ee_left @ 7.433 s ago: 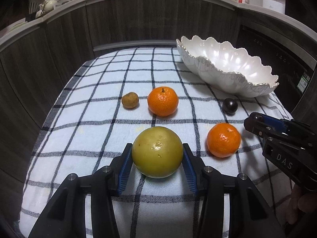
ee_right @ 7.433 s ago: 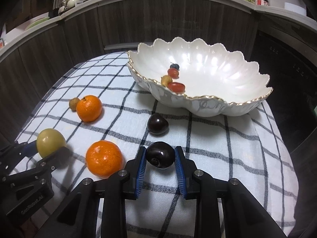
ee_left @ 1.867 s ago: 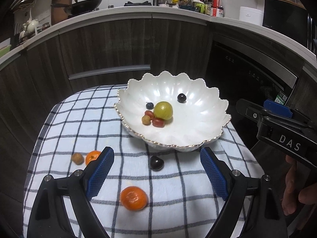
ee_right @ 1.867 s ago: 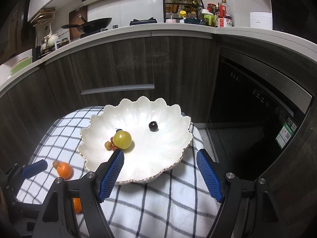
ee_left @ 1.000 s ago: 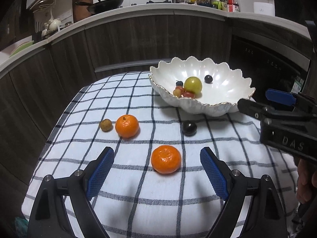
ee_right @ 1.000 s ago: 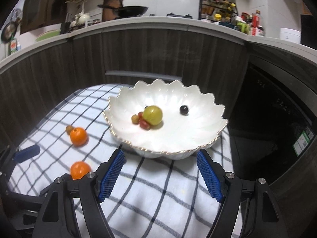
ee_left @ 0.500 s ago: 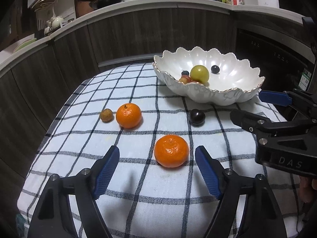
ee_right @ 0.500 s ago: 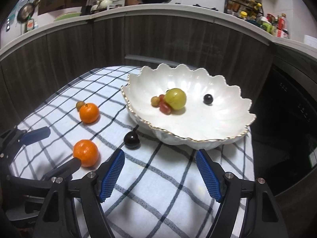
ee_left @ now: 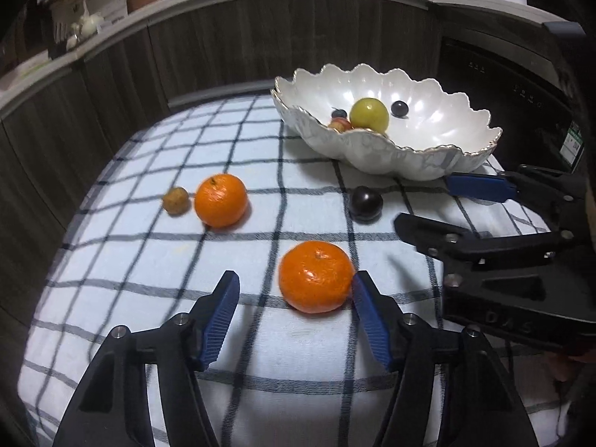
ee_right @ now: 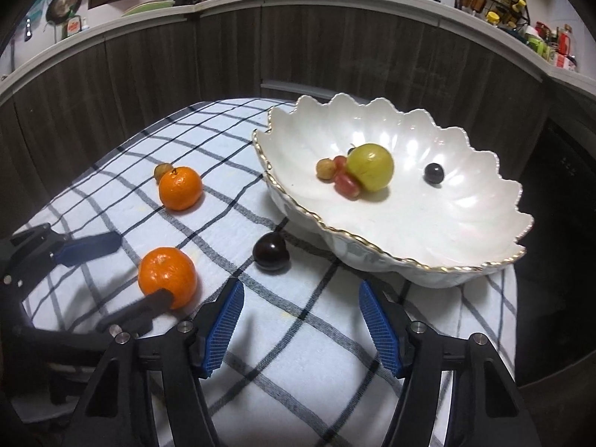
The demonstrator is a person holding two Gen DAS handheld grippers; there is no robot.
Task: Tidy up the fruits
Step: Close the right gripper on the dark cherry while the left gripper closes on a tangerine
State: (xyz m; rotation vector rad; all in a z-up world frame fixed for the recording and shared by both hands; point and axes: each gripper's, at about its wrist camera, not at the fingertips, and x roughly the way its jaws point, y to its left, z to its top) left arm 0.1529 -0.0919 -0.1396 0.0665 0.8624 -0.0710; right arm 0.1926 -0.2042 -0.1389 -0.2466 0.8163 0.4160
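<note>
One round orange mandarin (ee_left: 316,276) is bracketed, off-centre toward the right pad, by the released left hand-held gripper (ee_left: 294,316).

Ahead of the right gripper (ee_right: 300,316) lies bare cloth (ee_right: 316,335); the dark plum (ee_right: 270,251) and the bowl (ee_right: 428,260) bound it. The near orange (ee_left: 316,276) seemingly touches the left gripper's (ee_left: 294,298) right finger.
</note>
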